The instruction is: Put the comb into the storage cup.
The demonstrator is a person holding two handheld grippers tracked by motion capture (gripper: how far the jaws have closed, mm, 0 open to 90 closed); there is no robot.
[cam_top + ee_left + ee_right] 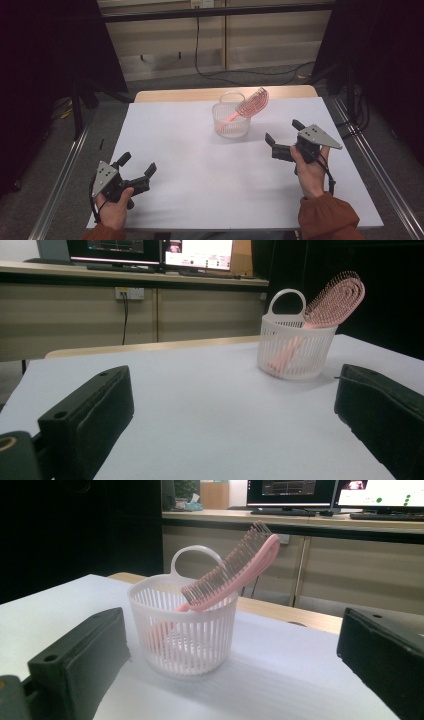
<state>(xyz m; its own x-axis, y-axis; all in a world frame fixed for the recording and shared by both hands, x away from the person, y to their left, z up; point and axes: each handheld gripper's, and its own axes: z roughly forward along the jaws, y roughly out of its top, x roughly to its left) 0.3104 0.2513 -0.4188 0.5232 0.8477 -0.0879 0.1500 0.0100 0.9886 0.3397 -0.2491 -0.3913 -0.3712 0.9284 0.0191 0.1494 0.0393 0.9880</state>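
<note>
**High view: both claws spread, brush waiting in the basket**

High view shows a white basket (231, 121) standing near the far edge of the worktop (200, 170), a little right of that edge's middle. A pink hairbrush (248, 105) stands in it handle-down, its bristled head leaning out over the rim toward the far right corner. The brush's long axis therefore runs on a slant, from the basket floor up and away to the right.

The right claw (282, 138) hovers near the right edge, its jaws spread wide and holding nothing, pointing toward the left edge and slightly toward the far one. The basket lies just ahead of it, near but apart. In the right gripper view the basket (183, 630) sits between the two black jaws, with the hairbrush (235, 570) tilted up to the right above the rim.

The left claw (136, 166) rests by the near left corner, jaws also spread and empty, well apart from the basket. In the left gripper view the basket (295, 347) and hairbrush (334, 300) stand far off toward the right jaw.

Judging from this, the right hand (311, 172) is the nearer one. A grasp on the brush would probably need the jaws to close across its slanted head or neck above the rim.
</note>
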